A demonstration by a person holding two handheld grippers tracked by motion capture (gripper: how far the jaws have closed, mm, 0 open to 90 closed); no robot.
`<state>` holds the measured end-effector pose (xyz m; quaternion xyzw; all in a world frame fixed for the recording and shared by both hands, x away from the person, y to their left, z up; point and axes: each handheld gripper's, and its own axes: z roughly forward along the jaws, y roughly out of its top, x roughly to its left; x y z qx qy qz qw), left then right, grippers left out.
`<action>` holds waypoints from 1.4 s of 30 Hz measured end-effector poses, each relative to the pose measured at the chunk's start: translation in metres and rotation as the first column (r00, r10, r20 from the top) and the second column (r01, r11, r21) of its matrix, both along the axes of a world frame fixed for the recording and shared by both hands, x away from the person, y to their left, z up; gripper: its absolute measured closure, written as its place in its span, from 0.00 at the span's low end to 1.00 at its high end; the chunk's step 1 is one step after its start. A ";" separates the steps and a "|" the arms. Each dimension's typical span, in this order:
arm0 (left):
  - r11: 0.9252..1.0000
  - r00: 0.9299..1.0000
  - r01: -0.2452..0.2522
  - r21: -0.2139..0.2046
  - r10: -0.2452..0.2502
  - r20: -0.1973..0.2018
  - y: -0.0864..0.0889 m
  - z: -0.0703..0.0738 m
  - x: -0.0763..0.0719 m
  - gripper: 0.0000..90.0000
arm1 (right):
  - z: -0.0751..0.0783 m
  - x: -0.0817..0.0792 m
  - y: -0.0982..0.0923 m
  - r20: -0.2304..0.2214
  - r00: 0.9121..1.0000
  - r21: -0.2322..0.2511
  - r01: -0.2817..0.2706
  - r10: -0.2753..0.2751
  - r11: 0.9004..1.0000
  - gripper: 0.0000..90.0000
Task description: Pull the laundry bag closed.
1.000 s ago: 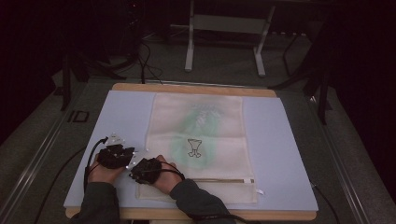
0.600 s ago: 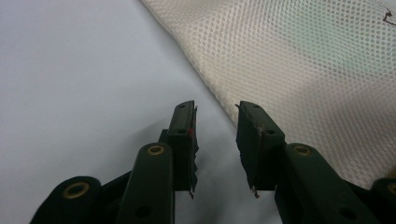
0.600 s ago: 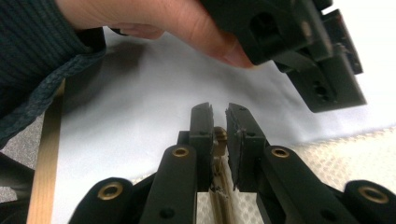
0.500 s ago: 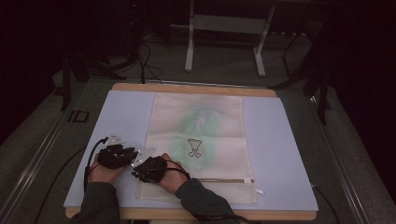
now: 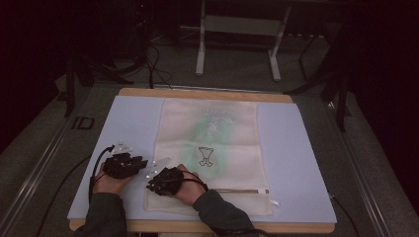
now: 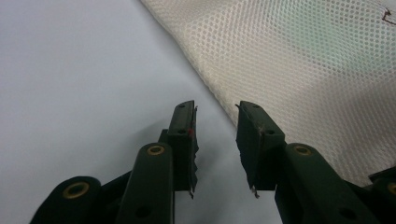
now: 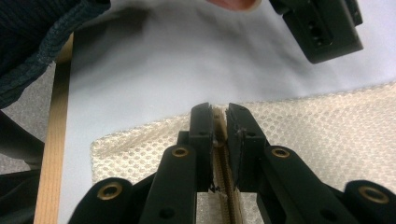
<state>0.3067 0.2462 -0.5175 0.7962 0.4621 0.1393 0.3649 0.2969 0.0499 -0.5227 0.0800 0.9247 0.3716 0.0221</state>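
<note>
Mesh bag [image 5: 210,153] lies flat while the right gripper [image 7: 219,122] pinches its zipper [image 7: 224,182], apparently mid-pull; the open left gripper [image 6: 215,122] should next steady the edge.

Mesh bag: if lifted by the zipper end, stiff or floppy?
Probably floppy: the mesh bag lies flat, thin open netting. Likely light, so it may drag across the mat. The right tongs pinch the zipper, likely its firmest part.

**Dim room, lit table**

In the high view the surroundings are almost black, and only the table [image 5: 306,163] gets soft, even light from above. The picture is grainy and a little soft. Both gripper views are brighter; the near jaws look blurred, with gentle shadows under them.
</note>
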 end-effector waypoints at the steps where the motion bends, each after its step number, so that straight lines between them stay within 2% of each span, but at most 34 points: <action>1: 1.000 1.000 0.000 0.000 0.000 0.000 0.000 0.000 0.000 0.75 | -0.001 0.001 0.000 -0.010 1.000 -0.006 -0.001 0.001 1.000 0.90; 6: 1.000 1.000 0.006 -0.002 -0.006 0.001 0.000 0.001 -0.001 0.75 | -0.006 0.003 0.000 -0.043 0.999 -0.012 0.003 -0.003 1.000 0.89; 10: 1.000 1.000 0.016 -0.006 -0.016 0.006 -0.001 0.002 -0.002 0.75 | -0.006 0.007 0.000 -0.090 0.996 -0.009 0.011 -0.011 1.000 0.88; 17: 1.000 1.000 0.027 -0.006 -0.026 0.011 -0.002 0.004 -0.005 0.75 | -0.007 0.009 -0.003 -0.130 0.991 -0.008 0.035 -0.035 0.999 0.87; 20: 0.999 0.999 0.031 -0.014 -0.030 0.013 -0.002 0.005 -0.008 0.75 | -0.005 0.008 0.001 -0.108 0.994 -0.037 0.031 -0.035 0.999 0.90; 24: 0.999 0.999 0.044 -0.014 -0.044 0.004 -0.003 0.005 -0.010 0.75 | -0.005 0.006 0.001 -0.091 0.995 -0.037 0.033 -0.037 0.999 0.91; 31: 0.998 0.998 0.063 -0.011 -0.063 -0.006 -0.005 0.006 -0.012 0.75 | -0.005 0.009 -0.001 -0.108 0.993 -0.026 0.033 -0.036 0.999 0.91; 34: 0.997 0.997 0.071 -0.011 -0.071 -0.013 -0.006 0.006 -0.014 0.76 | -0.004 0.007 0.000 -0.090 0.996 -0.035 0.021 -0.024 0.999 0.91; 35: 0.997 0.997 0.079 -0.018 -0.079 -0.018 -0.007 0.006 -0.017 0.77 | -0.005 0.005 0.000 -0.066 0.998 -0.038 0.014 -0.017 0.999 0.91; 42: 0.994 0.993 0.104 -0.036 -0.106 -0.045 -0.009 0.005 -0.019 0.84 | -0.007 0.000 -0.001 -0.017 1.000 -0.029 0.019 -0.019 0.999 0.91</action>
